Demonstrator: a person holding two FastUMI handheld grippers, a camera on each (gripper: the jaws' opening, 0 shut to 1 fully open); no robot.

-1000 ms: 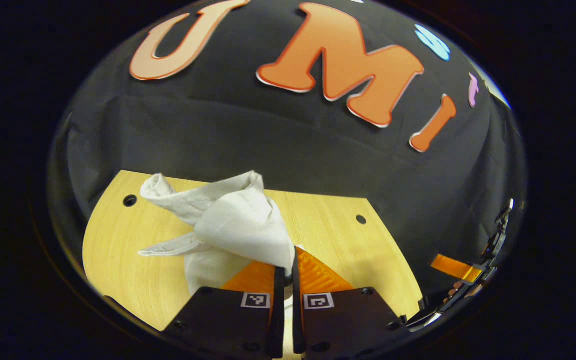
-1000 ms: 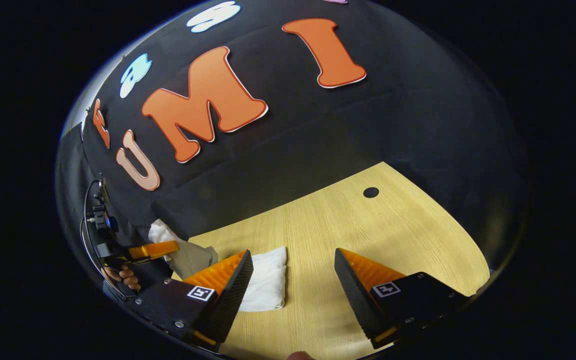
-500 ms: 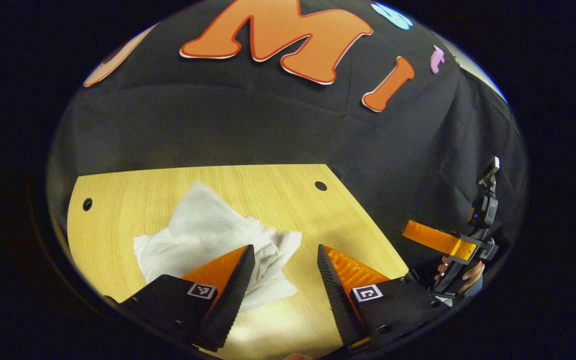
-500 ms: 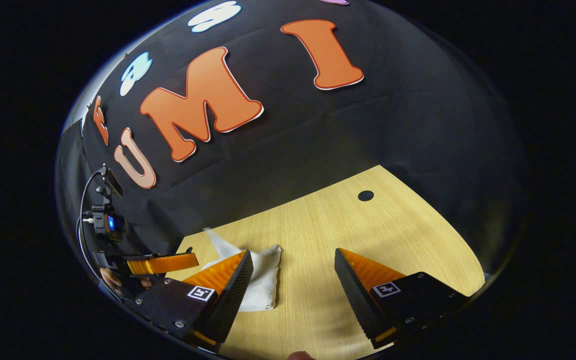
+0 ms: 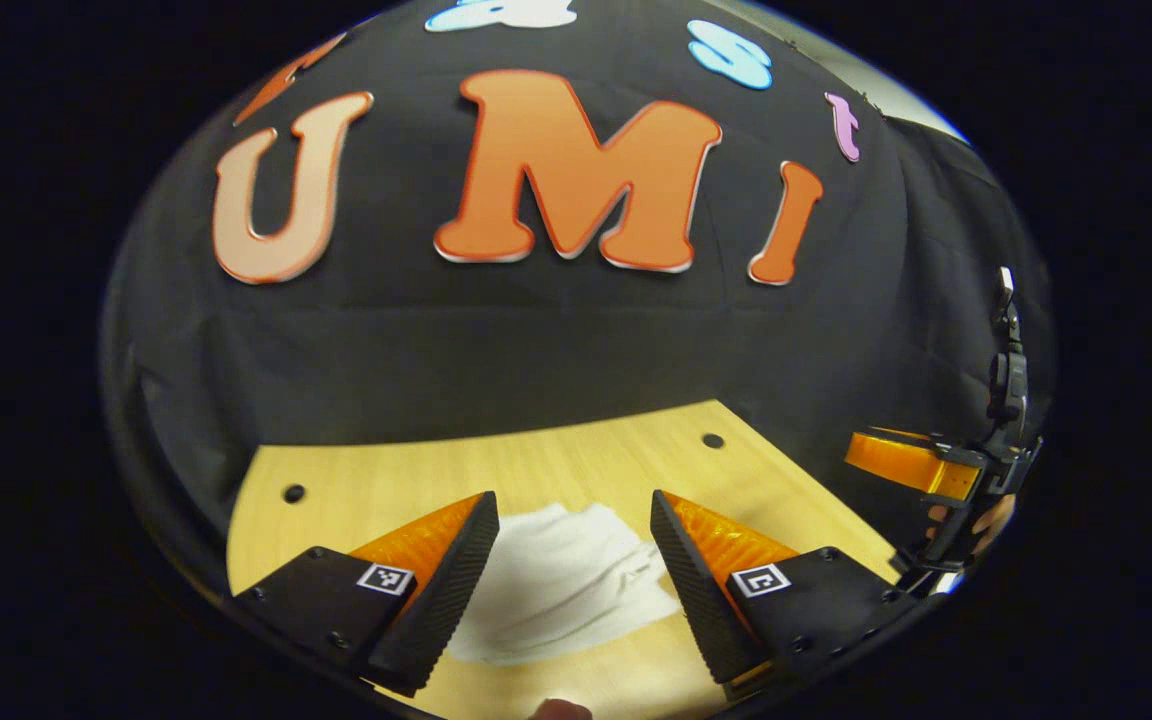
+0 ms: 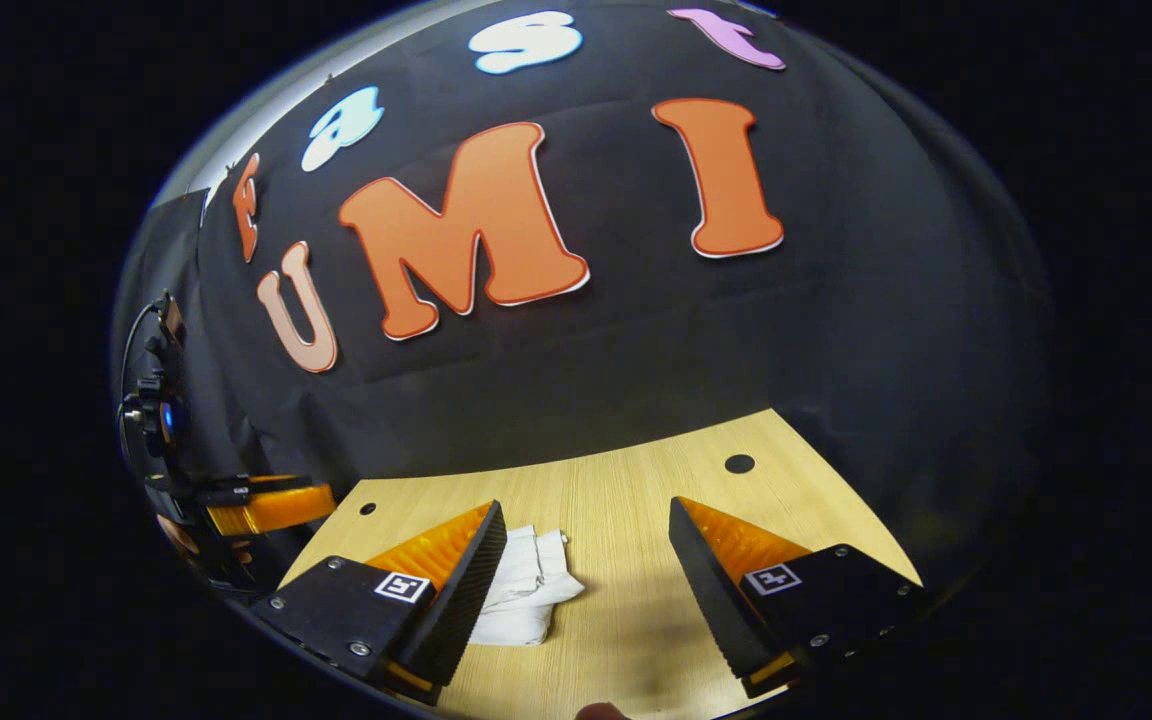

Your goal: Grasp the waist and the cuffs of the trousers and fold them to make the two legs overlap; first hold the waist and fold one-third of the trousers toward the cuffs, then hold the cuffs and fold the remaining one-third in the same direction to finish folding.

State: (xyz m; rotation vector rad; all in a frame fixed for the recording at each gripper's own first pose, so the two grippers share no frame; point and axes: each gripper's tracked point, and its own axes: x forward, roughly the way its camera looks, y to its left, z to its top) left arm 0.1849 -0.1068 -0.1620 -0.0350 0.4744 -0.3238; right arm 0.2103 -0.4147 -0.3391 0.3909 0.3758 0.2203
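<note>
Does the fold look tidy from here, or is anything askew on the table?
The white trousers lie as a small bundle on the wooden table, but the stack is uneven: a rumpled edge sticks out toward the right. Both the left gripper and right gripper are open, off the cloth.

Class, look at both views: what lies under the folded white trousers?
The trousers lie in a folded bundle on the wooden table, which shows bare all round them. Whatever the cloth itself covers, its inner layers included, cannot be seen. Both claws hang open, off them.
</note>
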